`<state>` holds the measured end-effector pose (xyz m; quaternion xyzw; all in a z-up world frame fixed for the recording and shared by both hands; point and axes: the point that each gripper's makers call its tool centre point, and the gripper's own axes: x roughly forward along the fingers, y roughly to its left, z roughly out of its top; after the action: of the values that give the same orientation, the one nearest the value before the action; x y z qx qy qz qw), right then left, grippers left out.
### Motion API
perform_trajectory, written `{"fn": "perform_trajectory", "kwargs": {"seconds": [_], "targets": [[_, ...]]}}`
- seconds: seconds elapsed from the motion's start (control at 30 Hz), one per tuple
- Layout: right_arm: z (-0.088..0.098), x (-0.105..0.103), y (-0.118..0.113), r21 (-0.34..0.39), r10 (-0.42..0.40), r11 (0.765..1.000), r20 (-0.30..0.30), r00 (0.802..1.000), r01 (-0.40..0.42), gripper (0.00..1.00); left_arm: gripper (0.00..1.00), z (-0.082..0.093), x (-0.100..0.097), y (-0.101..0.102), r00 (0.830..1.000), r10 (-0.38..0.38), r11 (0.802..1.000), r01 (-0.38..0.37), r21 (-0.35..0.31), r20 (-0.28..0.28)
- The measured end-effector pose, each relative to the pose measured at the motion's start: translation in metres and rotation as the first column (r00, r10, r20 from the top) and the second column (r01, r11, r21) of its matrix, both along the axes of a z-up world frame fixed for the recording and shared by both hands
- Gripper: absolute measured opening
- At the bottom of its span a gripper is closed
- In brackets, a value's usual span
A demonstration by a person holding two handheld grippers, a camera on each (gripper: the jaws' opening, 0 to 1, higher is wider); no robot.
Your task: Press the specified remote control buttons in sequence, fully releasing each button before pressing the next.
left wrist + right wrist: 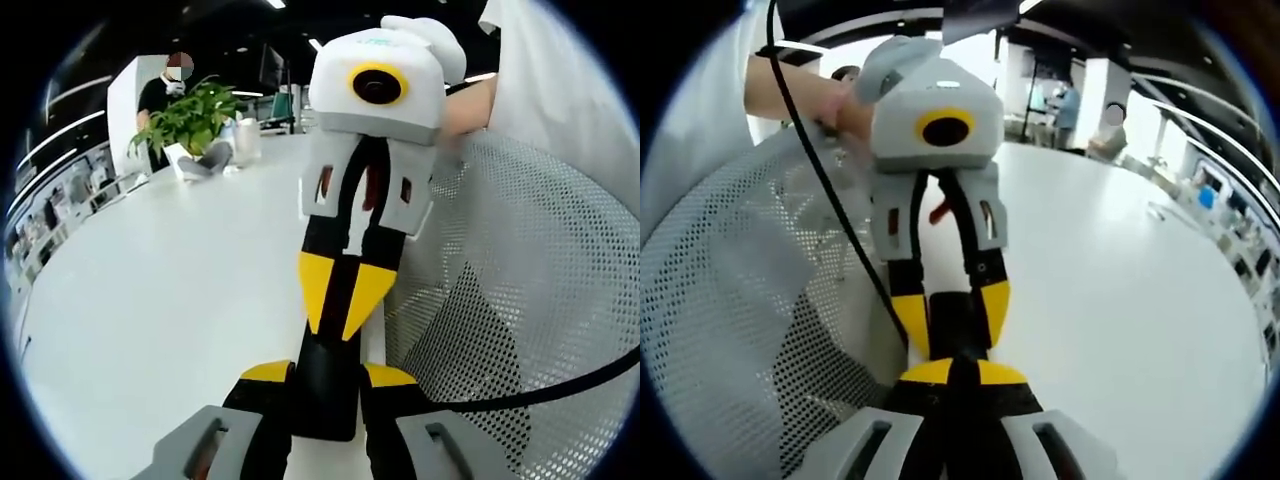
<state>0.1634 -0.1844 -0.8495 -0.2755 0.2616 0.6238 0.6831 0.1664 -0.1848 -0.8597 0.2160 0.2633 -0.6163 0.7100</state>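
A black remote control point(326, 400) is clamped between the yellow-tipped jaws of my left gripper point(328, 375), which is shut on its sides, just above the white table point(170, 300). My right gripper point(336, 325) comes in from the top of the left gripper view with its jaws shut together, and their tip meets the remote's face. In the right gripper view, my right gripper point(952, 372) is shut with its tip on the remote point(956, 312), which the left gripper point(952, 335) holds from the far side. No buttons can be made out.
A white perforated mesh surface point(520, 270) point(730, 300) stands beside both grippers, with a black cable point(545, 392) point(825, 190) across it. A potted plant point(185, 115) and a cup stand at the table's far end. People point(1070, 100) stand in the background.
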Motion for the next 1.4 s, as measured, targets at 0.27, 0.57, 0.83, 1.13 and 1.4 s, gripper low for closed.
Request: {"fn": "perform_trajectory", "kwargs": {"seconds": [0.27,0.57,0.83,1.13,1.4], "targets": [[-0.001,0.0,-0.001,-0.001,-0.005,1.0,-0.014,1.0,0.005,0.12,0.26,0.0,0.0,0.0,1.0,0.003,1.0,-0.003,-0.001,-0.001],[0.0,0.0,-0.002,-0.004,-0.011,1.0,-0.01,1.0,0.011,0.15,0.26,0.0,0.0,0.0,1.0,0.004,1.0,-0.004,0.0,0.0],[-0.001,0.0,-0.005,-0.015,-0.018,1.0,-0.017,1.0,0.018,0.19,0.26,0.0,0.0,0.0,1.0,0.005,1.0,-0.005,0.002,0.001],[-0.004,0.0,-0.012,-0.044,-0.028,0.999,-0.032,0.999,0.026,0.23,0.26,0.001,0.0,0.0,1.0,0.006,1.0,-0.006,0.002,0.001],[-0.014,0.0,-0.023,-0.136,0.023,0.99,0.016,1.0,-0.021,0.22,0.26,0.0,-0.001,0.0,1.0,0.007,1.0,-0.007,0.001,0.001]]}}
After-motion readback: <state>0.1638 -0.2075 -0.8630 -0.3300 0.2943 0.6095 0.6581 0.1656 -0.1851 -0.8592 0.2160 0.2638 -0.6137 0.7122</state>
